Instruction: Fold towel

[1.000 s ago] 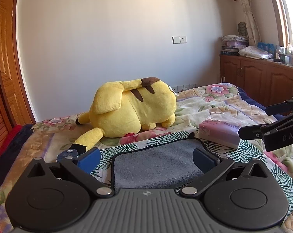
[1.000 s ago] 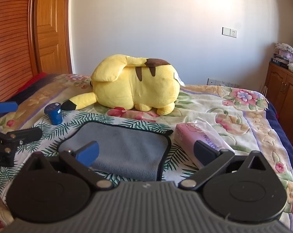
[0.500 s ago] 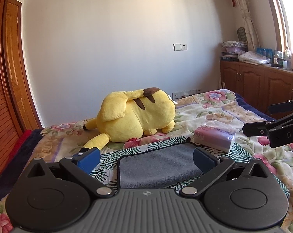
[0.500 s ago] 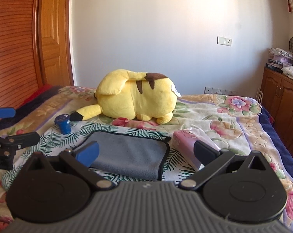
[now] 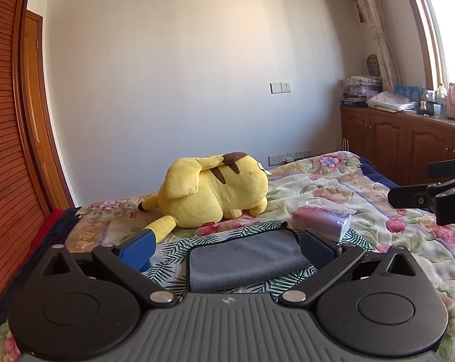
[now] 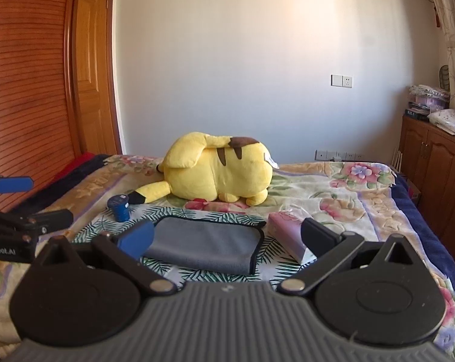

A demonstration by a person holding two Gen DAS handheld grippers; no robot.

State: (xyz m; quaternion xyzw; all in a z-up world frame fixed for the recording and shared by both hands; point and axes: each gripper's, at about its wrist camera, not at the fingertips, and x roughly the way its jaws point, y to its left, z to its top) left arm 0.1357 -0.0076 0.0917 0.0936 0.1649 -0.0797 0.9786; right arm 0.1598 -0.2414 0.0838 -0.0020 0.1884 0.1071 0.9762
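The gray towel (image 5: pixel 244 261) lies flat on the bed (image 5: pixel 363 199), folded into a rectangle with dark piping along its edges. In the left wrist view its long axis runs roughly from 9 to 3 o'clock, tipped a little so the right end sits farther up the frame. In the right wrist view the towel (image 6: pixel 206 244) stretches from about 10 to 4 o'clock, with a thick doubled edge at its 3 o'clock end and a small loop or corner sticking out at the far right corner.

The left gripper (image 5: pixel 232 249) hangs above the near side of the towel, its two fingers spread wide with nothing between them; the blue pad sits at 9 o'clock of the towel and the dark pad at 3 o'clock. The right gripper (image 6: pixel 232 238) is likewise spread apart and empty, blue pad over the towel's left end, dark pad over the pack beside it. Neither touches the cloth as far as the views show.

Just beside the towel at 3 o'clock lies a pink tissue pack (image 5: pixel 320 218). Beyond the towel at 12 o'clock rests a yellow plush toy (image 5: pixel 210 191) on its side, tail toward 8 o'clock. In the right wrist view a small blue cylinder (image 6: pixel 118 208) stands at 10 o'clock of the towel, near the tail tip. A wooden cabinet (image 5: pixel 408 147) lines the wall at 2 o'clock, and a wooden door (image 6: pixel 91 84) stands at 10 o'clock.
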